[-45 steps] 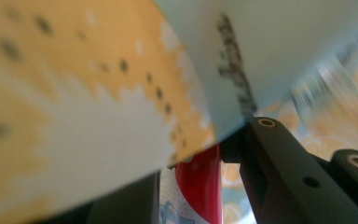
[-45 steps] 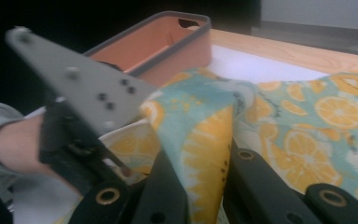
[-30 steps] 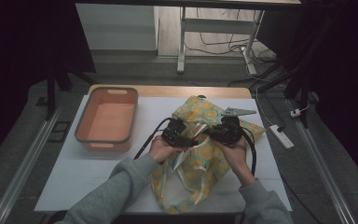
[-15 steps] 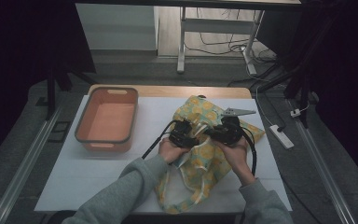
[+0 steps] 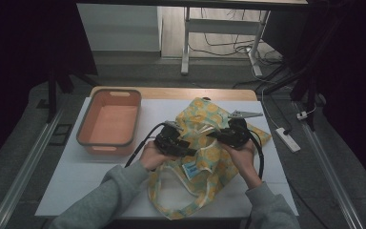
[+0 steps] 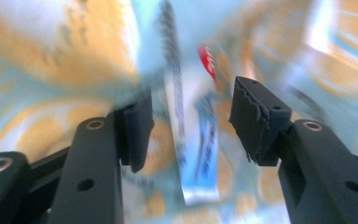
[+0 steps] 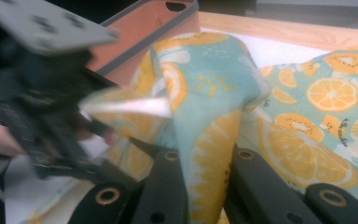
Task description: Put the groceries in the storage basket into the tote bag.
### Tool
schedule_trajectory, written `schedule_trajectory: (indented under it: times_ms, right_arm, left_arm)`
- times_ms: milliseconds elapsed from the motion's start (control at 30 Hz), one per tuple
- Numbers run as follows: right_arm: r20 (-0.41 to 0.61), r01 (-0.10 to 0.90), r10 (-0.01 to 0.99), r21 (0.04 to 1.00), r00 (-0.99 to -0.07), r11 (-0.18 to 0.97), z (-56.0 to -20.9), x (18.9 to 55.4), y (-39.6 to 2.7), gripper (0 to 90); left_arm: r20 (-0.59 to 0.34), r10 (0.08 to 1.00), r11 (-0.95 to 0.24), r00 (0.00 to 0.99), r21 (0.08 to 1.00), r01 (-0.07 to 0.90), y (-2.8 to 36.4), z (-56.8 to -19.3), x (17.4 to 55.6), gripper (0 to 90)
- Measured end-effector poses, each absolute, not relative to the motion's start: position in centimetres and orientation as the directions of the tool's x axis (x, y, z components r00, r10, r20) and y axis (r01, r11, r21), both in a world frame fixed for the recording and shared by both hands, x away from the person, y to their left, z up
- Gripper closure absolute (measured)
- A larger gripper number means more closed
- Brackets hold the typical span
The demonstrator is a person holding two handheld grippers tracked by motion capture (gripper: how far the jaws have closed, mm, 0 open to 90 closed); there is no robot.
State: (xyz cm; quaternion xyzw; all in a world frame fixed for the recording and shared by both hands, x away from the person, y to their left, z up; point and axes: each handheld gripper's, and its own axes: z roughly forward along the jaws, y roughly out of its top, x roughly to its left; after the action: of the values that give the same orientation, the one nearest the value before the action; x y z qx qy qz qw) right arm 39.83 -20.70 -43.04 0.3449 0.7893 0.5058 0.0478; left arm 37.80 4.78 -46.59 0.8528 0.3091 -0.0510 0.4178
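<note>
Since a moment ago, the left gripper (image 5: 189, 150) has slid toward the left of the high view, away from the other gripper, and its jaws have just been opening. They stand spread now, and the left gripper view shows nothing pinched between them, just blurry cloth and a white tag with blue print (image 6: 198, 154) behind the gap.

Biggest of all is the white table top (image 5: 76, 176), which takes up the middle and bottom of the high view, with a strip of bare wood (image 5: 171, 92) along its far edge. On it, a bit right of the middle, lies the blue-green cloth bag with orange slices printed on it (image 5: 205, 143). It is crumpled, and its long handles (image 5: 171, 200) loop down toward the bottom of the frame. In the right gripper view the bag (image 7: 205, 93) stands up in a tall fold.

Left of the bag sits an orange plastic tub with a grey rim (image 5: 108, 123). It is near the bag.

The right gripper (image 5: 214, 135) is on the bag, right of the middle of the high view. In the right gripper view its jaws are pressed together on the fold of the bag, with cloth squeezed between them.

The white tag (image 5: 189, 170) lies on the bag, just below the left gripper.
</note>
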Motion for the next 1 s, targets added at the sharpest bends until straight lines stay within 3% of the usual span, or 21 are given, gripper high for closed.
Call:
schedule_trajectory:
  times_ms: [133, 467, 1000]
  right_arm:
    - [0.268, 0.498, 0.593, 0.826, -0.759, 0.264, -43.2, 39.8, -20.7, 88.3]
    - [0.265, 0.51, 0.581, 0.802, -0.77, 0.31, -44.4, 39.4, -20.5, 88.1]
    - [0.219, 0.483, 0.582, 0.804, -0.783, 0.347, -45.0, 38.5, -21.1, 87.8]
  left_arm:
    - [-0.267, 0.486, -0.491, 0.832, 0.704, 0.513, 7.3, -45.3, 35.9, 44.1]
    - [-0.217, 0.547, -0.459, 0.809, 0.73, 0.507, 13.4, -44.6, 34.7, 42.5]
    - [-0.202, 0.611, -0.457, 0.765, 0.7, 0.549, 16.2, -45.8, 35.6, 40.3]
